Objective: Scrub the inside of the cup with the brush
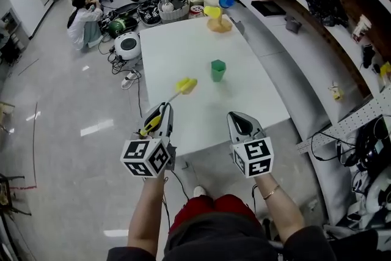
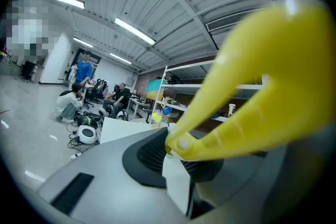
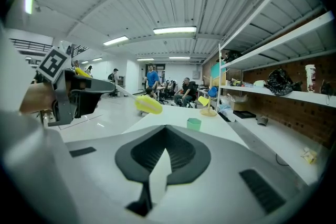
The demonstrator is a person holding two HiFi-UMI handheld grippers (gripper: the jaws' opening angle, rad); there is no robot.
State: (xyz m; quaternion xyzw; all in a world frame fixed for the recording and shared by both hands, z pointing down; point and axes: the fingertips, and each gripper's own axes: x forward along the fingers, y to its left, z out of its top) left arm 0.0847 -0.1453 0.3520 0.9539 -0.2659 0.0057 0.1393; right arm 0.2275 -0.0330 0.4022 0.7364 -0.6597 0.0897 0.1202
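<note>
On the left, the person's left gripper (image 1: 162,112) has its jaws clamped on the yellow handle of the brush (image 1: 186,85). The brush points forward and to the right, and its yellow head hangs above the near part of the white table (image 1: 183,46). In the left gripper view the handle (image 2: 273,86) fills the right half, very close to the camera.

A little more to the right, the green cup (image 1: 218,69) stands upright on the table. It is near the brush head but apart from it.

Further right, the right gripper (image 1: 242,119) is held before the near edge of the table. Its jaws are together and nothing is between them. From its own view the cup (image 3: 193,123) is ahead, well apart.
</note>
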